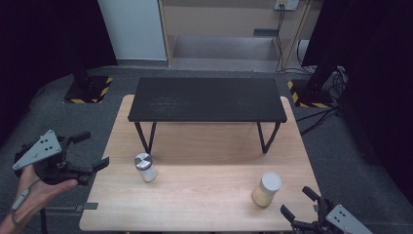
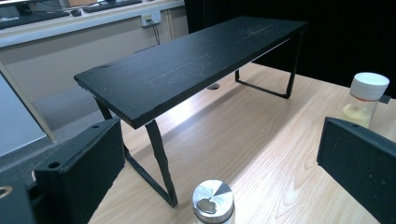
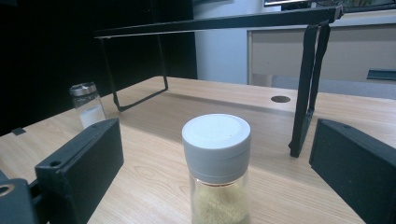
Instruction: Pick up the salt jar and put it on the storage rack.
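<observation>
Starting at the left of the high view, the left gripper (image 1: 91, 151) is held in a hand (image 1: 41, 187) off the table's left edge, its jaws spread wide with nothing between them. Just beyond it, on the wooden table (image 1: 204, 200), a small glass shaker (image 1: 145, 167) with a silver metal cap is seen standing upright, holding something white. In the left gripper view the same shaker (image 2: 213, 203) is found low between the two open jaws and apart from both.

A black shelf (image 1: 207, 100) on thin metal legs is set across the far half of the table, with no object seen on its top.

Farther right, a jar (image 1: 267, 189) with a white lid and yellowish powder is placed upright near the front right corner. The right gripper (image 1: 298, 204) is held just beside it at the table's corner, jaws open. In the right gripper view the jar (image 3: 217, 172) is seen between the jaws, seemingly untouched by either pad, though its base is cut off by the frame.
</observation>
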`<state>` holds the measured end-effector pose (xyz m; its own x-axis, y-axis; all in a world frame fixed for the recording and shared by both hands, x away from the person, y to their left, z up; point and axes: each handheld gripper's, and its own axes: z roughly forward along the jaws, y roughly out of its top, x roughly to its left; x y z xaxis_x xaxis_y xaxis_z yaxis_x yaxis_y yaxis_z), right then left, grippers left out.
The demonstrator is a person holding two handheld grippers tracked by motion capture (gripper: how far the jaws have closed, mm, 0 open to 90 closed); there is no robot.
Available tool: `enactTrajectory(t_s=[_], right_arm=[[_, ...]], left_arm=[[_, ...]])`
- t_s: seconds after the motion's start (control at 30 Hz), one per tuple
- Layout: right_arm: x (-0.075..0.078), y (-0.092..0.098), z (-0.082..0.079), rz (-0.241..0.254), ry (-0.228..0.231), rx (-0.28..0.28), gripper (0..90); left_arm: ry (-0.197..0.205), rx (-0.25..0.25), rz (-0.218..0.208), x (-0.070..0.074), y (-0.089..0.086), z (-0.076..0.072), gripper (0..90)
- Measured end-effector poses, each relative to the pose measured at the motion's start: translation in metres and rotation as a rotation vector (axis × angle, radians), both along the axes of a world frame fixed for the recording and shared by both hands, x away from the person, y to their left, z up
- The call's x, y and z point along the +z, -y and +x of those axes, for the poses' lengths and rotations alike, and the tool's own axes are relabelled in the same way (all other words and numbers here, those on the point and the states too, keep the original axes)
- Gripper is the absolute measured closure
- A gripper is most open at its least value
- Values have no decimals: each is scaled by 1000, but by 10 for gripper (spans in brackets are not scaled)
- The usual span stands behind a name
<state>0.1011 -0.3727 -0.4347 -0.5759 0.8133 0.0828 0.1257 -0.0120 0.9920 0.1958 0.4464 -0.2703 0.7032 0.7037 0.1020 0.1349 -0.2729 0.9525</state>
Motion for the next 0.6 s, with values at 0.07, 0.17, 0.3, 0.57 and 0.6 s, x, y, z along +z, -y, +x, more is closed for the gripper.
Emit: enactTrajectory(t_s=[0.07,0.17,0.3,0.57,0.6], right_arm=[[0,0,0,0,0,0,28],[0,0,-1,4,3,-4,25],[0,1,-1,4,4,-4,24],[-1,1,-1,5,10,-4,25],[-1,1,-2,5,11,-4,25]], left_arm=[[-1,0,-1,-1,0,0,0],[-3,4,2,-1,0,1,0],[-7,7,1,0,-1,1,0],[-13,9,18,2,1,3,0],[-15,10,17,1,2,3,0]])
